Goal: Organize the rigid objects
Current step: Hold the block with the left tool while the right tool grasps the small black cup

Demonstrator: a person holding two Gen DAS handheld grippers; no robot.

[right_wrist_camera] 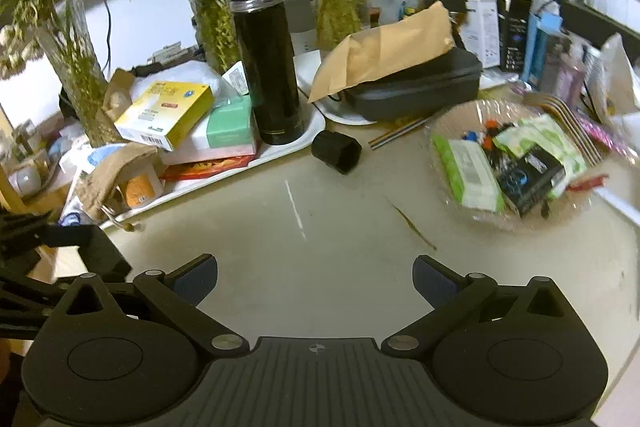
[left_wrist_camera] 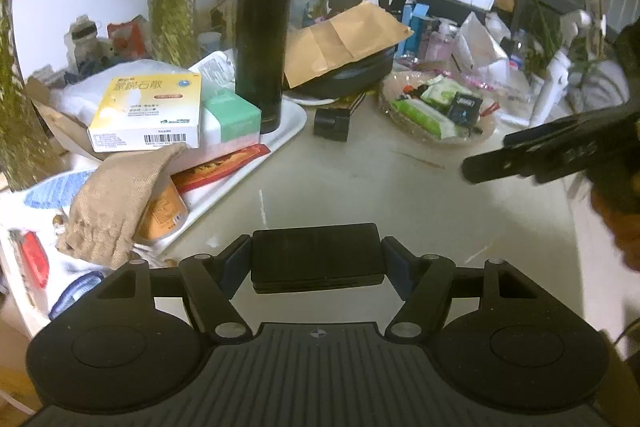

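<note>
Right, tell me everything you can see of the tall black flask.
The flask is a tall, slim cylinder, glossy black, likely metal or plastic. Its rounded black cap is on, with a pale ring band beneath it and thin gold lines near the base. It stands upright at the near edge of the white tray. A green and white box sits right beside it on the left; contact cannot be told. Neither gripper touches it.

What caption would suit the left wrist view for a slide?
Left gripper shut on a flat black box above a cluttered table, facing a tall black flask on a white tray.
</note>
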